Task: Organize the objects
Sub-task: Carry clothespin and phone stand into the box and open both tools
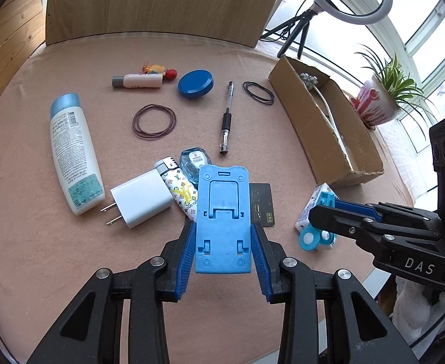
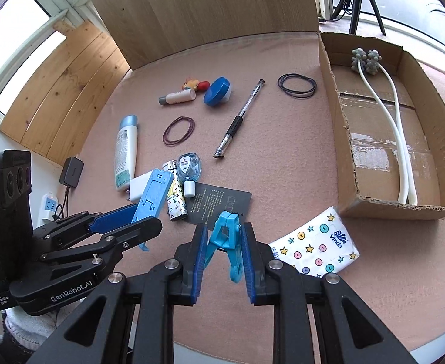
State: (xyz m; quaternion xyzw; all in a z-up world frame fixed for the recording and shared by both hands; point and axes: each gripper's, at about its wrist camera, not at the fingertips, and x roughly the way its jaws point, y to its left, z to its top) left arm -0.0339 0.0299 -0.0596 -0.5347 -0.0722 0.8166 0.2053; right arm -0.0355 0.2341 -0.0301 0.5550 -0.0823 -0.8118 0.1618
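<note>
Carrying both held items across to the cardboard box [image 2: 383, 163] is judged to be the step in hand, and it would be done well if each grip is kept firm until the item is over the open interior, clear of the torn rim. The blue phone stand [image 1: 222, 218] is pinched flat between the fingers of the left hand-held gripper [image 1: 224, 242], raised above the white charger [image 1: 142, 201] and patterned lighter [image 1: 183, 192] on the counter [image 1: 55, 257]. A light-blue clip [image 2: 227, 244] is pinched by the right hand-held gripper [image 2: 225, 248], held low near the tissue pack [image 2: 316, 248] and the black card [image 2: 219, 204]. Both grippers are pointed forward over the counter, side by side, the right one nearer the box. A white corded item already lies inside the box; the pen [image 2: 240, 118], hair ties and bottles remain outside.
</note>
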